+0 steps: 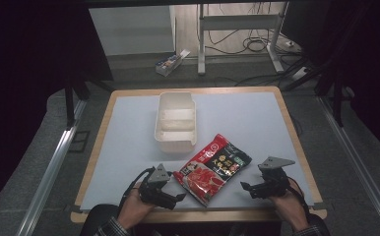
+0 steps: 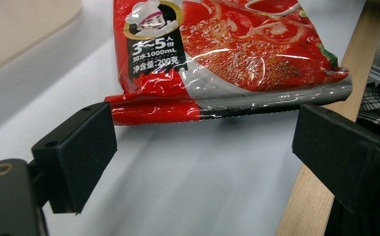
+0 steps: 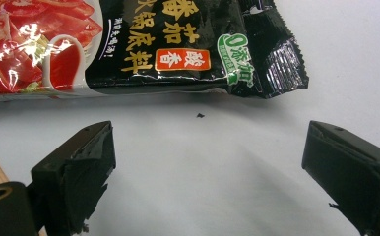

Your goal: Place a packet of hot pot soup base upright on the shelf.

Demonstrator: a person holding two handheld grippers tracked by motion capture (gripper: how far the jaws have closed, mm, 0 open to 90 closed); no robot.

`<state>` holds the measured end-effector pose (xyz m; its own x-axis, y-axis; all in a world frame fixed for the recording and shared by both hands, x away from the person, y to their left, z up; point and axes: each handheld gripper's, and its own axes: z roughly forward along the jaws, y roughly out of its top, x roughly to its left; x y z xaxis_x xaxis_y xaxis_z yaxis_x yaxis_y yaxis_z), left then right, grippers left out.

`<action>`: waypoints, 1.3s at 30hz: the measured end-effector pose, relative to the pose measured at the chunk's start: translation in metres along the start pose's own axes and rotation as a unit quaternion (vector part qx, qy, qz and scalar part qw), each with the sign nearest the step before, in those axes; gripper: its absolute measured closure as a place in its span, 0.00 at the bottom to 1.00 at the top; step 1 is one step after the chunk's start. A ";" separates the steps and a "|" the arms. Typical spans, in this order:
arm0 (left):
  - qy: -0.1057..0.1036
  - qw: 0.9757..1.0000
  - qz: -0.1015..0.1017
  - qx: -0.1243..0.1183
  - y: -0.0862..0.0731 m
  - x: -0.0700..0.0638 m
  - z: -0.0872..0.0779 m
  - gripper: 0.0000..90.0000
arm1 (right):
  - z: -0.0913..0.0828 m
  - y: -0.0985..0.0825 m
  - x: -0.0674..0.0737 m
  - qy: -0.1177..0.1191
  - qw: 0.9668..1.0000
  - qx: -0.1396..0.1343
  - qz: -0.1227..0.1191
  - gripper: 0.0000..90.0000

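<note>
**Both grippers low at table's near edge, jaws wide, packet untouched**

Left hand (image 1: 135, 204) entering from 6 o'clock, forearm angled toward 1 o'clock, gripping the left gripper (image 1: 178, 197) close above the white mat (image 1: 129, 147). Jaws spread wide, nothing between them. Seen in the left gripper view: sealed bottom edge of the red sauce packet (image 2: 227, 64) lying just beyond the fingertips at 12 o'clock, near but apart from the left pad (image 2: 79, 152); no pressure on the foil.

Right hand (image 1: 290, 205) likewise entering from 6 o'clock, forearm leaning toward 11 o'clock, right gripper (image 1: 245, 188) pointing toward 9 o'clock at the packet. Jaws equally wide, empty. In the right gripper view, black end of the packet at 12 o'clock, clear of both pads, bare mat between.

Packet flat on the mat between the two grippers, long axis running from 7 to 1 o'clock. White tray (image 1: 176, 142) standing at 11 o'clock of the packet, just beside its far end.
</note>
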<state>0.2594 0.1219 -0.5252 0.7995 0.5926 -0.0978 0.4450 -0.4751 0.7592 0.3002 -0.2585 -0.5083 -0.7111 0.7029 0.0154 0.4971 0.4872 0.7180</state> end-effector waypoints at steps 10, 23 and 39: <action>-0.012 0.999 0.023 -0.033 0.011 -0.011 -0.002 0.20 | 0.002 0.000 0.001 0.003 1.000 0.006 -0.004 0.08; -0.028 0.997 0.024 -0.061 0.025 -0.018 0.008 0.82 | 0.001 0.000 0.002 0.006 1.000 0.001 -0.011 0.09; -0.029 1.000 0.010 -0.004 0.023 -0.011 0.032 0.97 | -0.001 0.000 0.000 0.009 1.000 -0.008 0.002 0.09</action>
<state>0.2734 0.0835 -0.5267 0.8309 0.5436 -0.1189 0.4245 -0.4810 0.7671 0.3001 -0.2588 -0.5074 -0.7180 0.6953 0.0318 0.4930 0.4759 0.7283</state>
